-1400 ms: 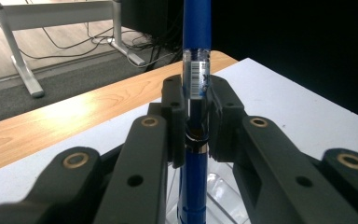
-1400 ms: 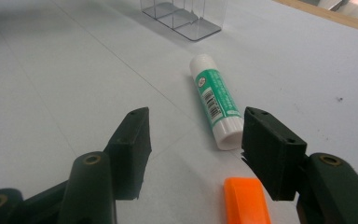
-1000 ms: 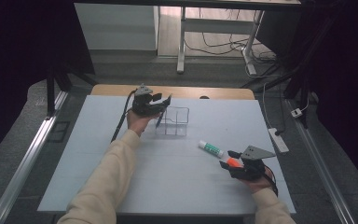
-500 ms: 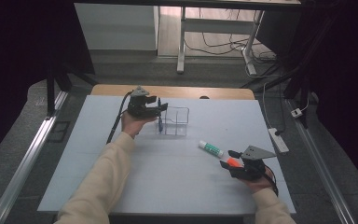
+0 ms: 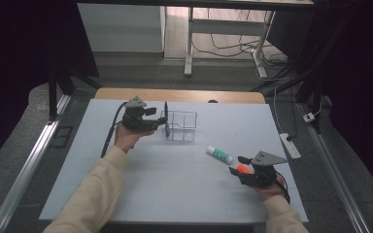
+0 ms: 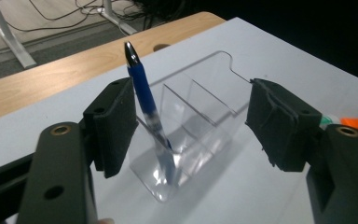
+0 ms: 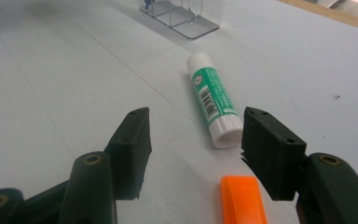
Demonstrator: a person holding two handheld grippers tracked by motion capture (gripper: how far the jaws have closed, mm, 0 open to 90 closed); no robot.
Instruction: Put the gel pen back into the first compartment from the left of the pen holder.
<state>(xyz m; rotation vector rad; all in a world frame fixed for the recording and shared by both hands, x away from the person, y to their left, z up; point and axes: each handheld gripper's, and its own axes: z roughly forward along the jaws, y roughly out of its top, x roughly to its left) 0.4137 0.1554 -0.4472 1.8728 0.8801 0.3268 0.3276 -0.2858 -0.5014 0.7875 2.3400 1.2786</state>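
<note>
In the left gripper view, the blue pen [image 6: 147, 107] is seen upright in the clear organiser's [image 6: 200, 116] end compartment, beside the left gripper's [image 6: 191, 126] just-opened, empty fingers [image 6: 114, 126]; the right gripper [image 7: 193, 149] is held open before the glue stick [image 7: 213, 105].

A blue pen [image 6: 145, 100] with a dark tip is standing in the end compartment of a clear plastic organizer [image 6: 200, 121], leaning slightly, its tip pointing up and its lower end resting on the floor of that compartment. The organizer [image 5: 180, 126] is sitting upright toward the far side of the white bench [image 5: 175, 184], its thin walls dividing it into three compartments in a row. In the high view the pen [image 5: 166, 119] is rising above the organizer's left end.
</note>
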